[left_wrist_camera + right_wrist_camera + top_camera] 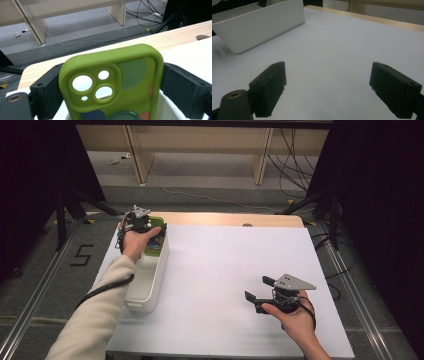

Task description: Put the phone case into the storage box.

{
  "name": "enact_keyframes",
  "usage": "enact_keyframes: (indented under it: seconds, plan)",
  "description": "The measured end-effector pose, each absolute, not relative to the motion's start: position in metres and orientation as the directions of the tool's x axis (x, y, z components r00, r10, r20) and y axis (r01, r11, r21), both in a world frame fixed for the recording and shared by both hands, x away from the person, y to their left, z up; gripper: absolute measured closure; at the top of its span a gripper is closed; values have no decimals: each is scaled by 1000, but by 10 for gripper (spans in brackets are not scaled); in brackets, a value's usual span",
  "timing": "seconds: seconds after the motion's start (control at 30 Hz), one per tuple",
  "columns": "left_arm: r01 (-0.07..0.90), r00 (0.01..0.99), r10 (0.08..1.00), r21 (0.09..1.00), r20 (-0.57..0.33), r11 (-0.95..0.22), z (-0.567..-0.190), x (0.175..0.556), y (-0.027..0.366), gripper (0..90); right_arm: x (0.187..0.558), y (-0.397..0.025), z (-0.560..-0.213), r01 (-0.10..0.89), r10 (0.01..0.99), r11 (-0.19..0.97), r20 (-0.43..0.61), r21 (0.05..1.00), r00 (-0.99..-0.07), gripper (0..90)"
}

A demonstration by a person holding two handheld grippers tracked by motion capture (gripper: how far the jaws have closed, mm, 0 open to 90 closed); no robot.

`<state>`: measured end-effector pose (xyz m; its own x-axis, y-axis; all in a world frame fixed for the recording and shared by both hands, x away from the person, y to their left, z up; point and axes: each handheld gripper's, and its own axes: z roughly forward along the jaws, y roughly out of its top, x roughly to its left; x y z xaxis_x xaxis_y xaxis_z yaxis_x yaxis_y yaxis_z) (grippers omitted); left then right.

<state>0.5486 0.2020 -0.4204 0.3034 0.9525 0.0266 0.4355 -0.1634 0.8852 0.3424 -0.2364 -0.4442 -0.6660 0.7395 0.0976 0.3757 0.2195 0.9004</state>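
1. two black jaws of the left gripper (140, 222) press against the long sides of an olive-green rubbery phone case (112, 85) with round camera cut-outs and patches of darker green, navy and salmon.
2. held that way, the phone case stands upright over the far end of a long white plastic bin (148, 280); in the left gripper view the bin's white rim lies just beneath it.
3. the left hand (134, 240), in a cream sleeve, wraps the gripper from behind.
4. the right gripper (257, 295) sits low over the white table sheet (225, 265), well apart from the bin, its jaws spread wide with nothing between them.
5. past the sheet's far edge runs a pale wooden table strip (235, 218), then grey floor with loose cables.
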Motion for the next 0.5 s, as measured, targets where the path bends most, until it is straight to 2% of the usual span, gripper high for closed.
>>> enact_keyframes:
  seconds: [0.5]
  plan:
    - [437,303,953,885,24,-161,-418,549,202,44,342,-236,-444,377,738,219,100,900,-667,151]
